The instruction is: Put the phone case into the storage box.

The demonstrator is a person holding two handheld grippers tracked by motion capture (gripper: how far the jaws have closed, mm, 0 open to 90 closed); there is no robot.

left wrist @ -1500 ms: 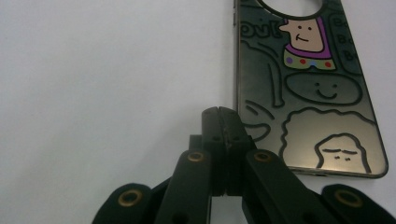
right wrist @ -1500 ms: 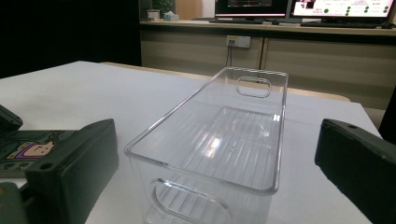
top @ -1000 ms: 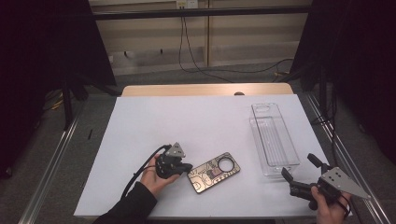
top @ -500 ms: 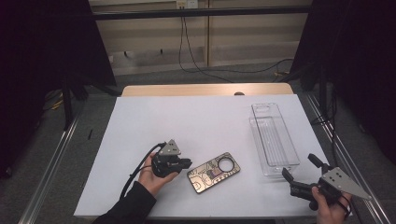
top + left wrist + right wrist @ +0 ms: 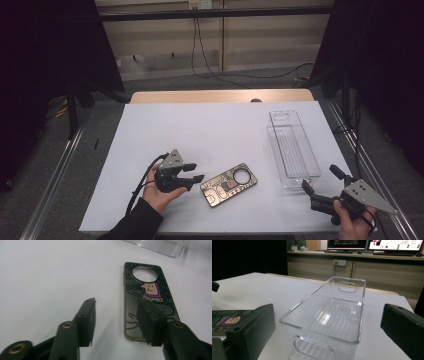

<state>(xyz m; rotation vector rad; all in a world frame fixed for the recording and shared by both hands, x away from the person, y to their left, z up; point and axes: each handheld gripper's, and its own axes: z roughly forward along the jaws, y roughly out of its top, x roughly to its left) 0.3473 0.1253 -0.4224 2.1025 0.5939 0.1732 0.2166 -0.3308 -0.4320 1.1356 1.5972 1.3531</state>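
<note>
Left gripper (image 5: 192,178) jaws, just opening, stand spread with nothing between; the dark rectangular cartoon-printed phone case (image 5: 229,184) lies flat just ahead, released. Right gripper (image 5: 321,186) jaws spread wide, facing the clear plastic bin (image 5: 293,148).

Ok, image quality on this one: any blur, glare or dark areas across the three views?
High view: the white table is evenly lit, the surroundings fall into near black. Left gripper view: the phone case is fairly sharp, the near jaws soft, the left gripper casting a faint shadow. Right gripper view: bright glare on the clear bin; the right gripper jaws are blurred.
</note>
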